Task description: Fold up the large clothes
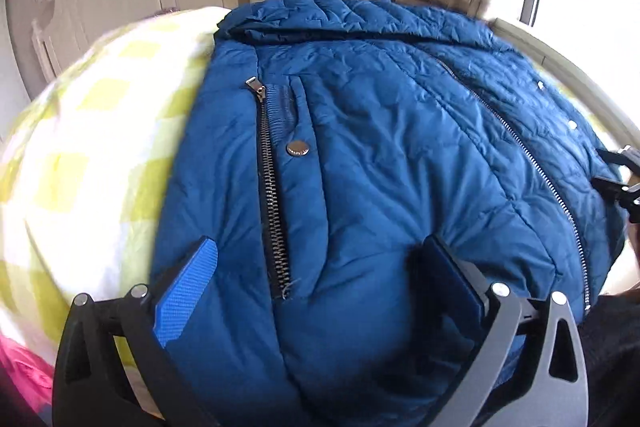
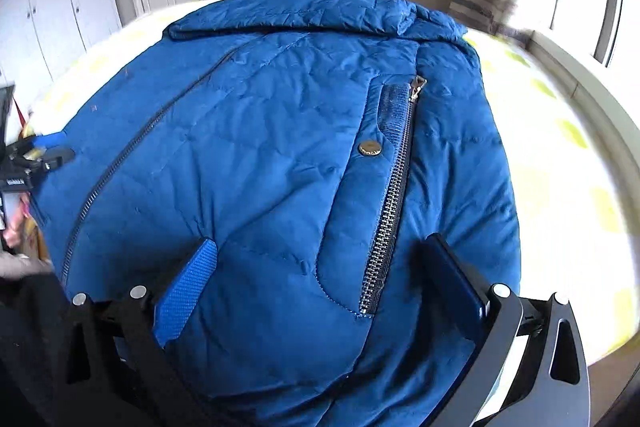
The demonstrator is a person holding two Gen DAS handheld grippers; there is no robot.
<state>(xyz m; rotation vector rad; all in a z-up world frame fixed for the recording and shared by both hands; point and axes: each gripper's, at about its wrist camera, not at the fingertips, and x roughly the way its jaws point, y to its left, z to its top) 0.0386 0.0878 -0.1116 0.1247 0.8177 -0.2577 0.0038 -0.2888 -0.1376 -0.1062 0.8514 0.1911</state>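
Quilted blue puffer jacket (image 1: pixel 380 155) on yellow-checked bed (image 1: pixel 92 147): light, puffy, slippery shell, springs back. Left tongs (image 1: pixel 320 275), right tongs (image 2: pixel 320 275) both spread open over hem; pinch deep, near pocket zips.

One blue jacket (image 1: pixel 380 155) lies on one checked bed cover (image 1: pixel 100 155). Two grippers show (each with two fingers): the left gripper (image 1: pixel 316 271) and the right gripper (image 2: pixel 320 271). The jacket carries three zips, two at pockets, and two large snap buttons, one beside each pocket zip.
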